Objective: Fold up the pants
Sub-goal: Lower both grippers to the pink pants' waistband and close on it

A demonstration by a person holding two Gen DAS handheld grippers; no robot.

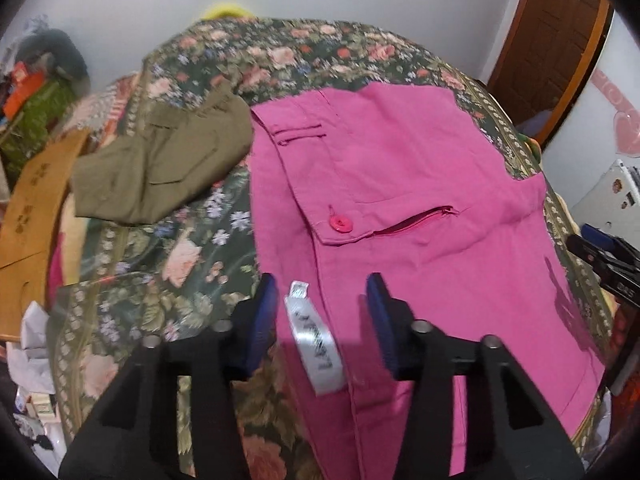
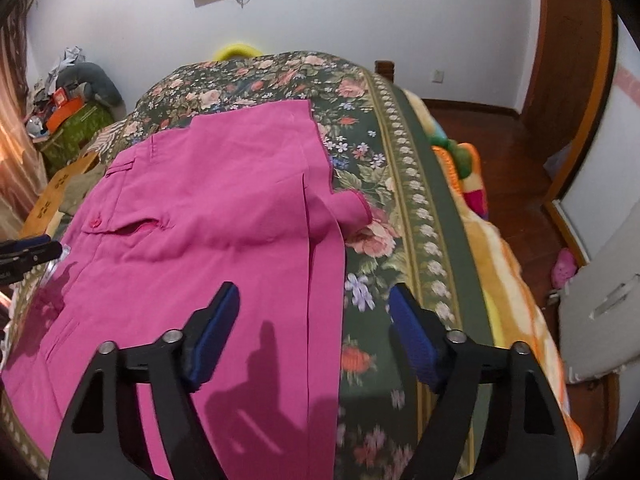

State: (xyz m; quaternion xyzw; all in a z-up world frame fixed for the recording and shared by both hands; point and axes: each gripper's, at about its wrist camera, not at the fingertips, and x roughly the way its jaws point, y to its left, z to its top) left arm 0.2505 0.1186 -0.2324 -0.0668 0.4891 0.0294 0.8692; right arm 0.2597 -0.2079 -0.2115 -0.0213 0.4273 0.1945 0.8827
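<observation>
Pink pants (image 1: 400, 168) are laid flat on the floral bedspread (image 2: 400, 200), apparently half-folded; further folds remain. Nothing is gripped: left gripper (image 1: 322, 320) straddles the waist label (image 1: 316, 344) unclenched, right gripper (image 2: 314, 332) straddles the pants' edge unclenched.

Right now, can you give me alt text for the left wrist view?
Pink pants lie spread on a floral bedspread, their white label between the open fingers of the left tool, which pinches nothing. Olive-green pants lie crumpled to the left.
</observation>
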